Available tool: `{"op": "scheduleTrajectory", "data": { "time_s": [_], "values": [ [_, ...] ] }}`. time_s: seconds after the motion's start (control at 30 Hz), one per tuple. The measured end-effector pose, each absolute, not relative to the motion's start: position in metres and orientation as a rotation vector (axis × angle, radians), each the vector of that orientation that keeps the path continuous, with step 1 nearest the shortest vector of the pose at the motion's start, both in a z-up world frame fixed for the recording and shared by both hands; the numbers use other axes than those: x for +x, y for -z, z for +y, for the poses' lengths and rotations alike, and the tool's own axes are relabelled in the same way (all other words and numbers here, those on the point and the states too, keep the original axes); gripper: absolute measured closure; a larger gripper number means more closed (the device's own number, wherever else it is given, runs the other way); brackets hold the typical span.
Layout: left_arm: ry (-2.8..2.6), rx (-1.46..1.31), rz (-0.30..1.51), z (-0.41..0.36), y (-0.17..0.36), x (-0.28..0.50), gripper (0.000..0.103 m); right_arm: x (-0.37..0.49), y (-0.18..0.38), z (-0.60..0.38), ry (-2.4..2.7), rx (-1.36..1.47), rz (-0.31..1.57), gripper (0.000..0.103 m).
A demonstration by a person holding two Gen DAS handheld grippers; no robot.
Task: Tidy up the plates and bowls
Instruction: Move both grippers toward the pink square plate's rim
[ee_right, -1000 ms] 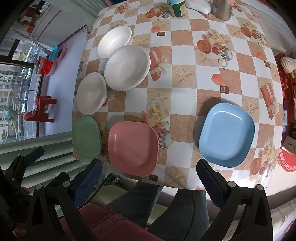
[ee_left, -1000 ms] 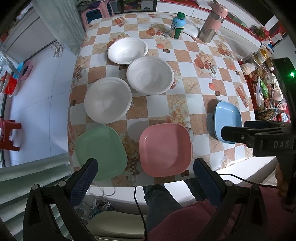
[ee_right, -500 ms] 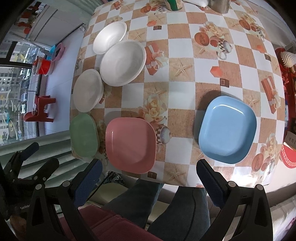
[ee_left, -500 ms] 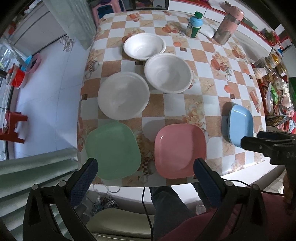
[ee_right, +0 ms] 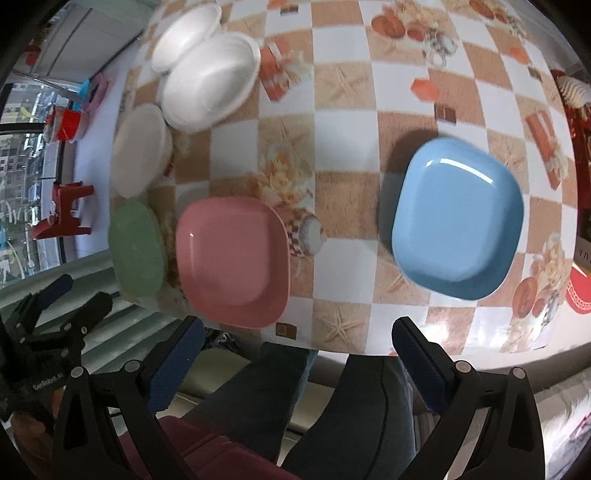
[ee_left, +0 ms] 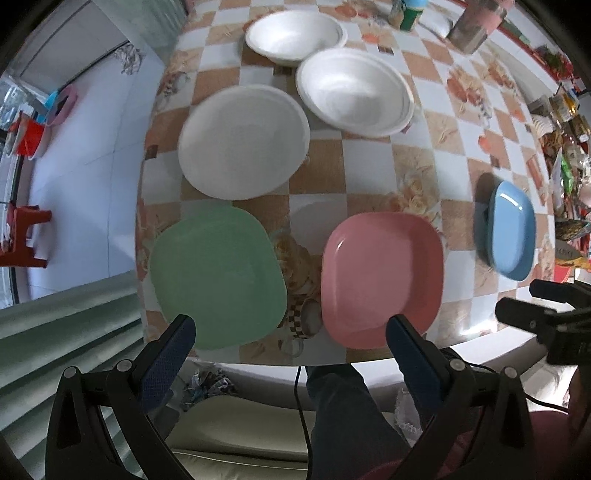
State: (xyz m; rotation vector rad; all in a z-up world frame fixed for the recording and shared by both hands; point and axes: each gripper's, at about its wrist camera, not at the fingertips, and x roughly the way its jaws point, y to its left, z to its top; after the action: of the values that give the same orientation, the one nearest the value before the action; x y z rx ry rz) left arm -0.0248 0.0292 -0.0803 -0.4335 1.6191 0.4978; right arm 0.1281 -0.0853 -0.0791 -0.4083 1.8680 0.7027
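On the table (ee_left: 369,177), pink plate (ee_left: 380,277) flat

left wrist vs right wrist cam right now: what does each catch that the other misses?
Left wrist only: the green-capped bottle and the pink-and-metal flask at the table's far end.

Right wrist only: the red box at the right edge.

Both: green plate, pink plate, blue plate, three white bowls, the checkered tablecloth, and the red stool on the floor. Each view shows the other hand-held gripper; both are open and empty.
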Motion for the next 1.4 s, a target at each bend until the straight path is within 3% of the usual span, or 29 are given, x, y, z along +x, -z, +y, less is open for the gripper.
{"op": "scheduleTrajectory", "data": {
  "time_s": [0.33,0.8,1.4],
  "values": [
    [-0.473,-0.459,1.685,0.023,0.122,-0.022,0.0,0.107,0.123,-0.075,-0.702,-0.492,1.875,0.001],
    [-0.589,-0.482,1.663,0.036,0.129,-0.031,0.0,0.09,0.157,-0.062,-0.706,-0.561,1.872,0.001],
    [-0.521,-0.44,1.69,-0.003,0.153,0.01,0.0,0.143,0.154,-0.116,-0.584,-0.623,1.778,0.001]
  ]
}}
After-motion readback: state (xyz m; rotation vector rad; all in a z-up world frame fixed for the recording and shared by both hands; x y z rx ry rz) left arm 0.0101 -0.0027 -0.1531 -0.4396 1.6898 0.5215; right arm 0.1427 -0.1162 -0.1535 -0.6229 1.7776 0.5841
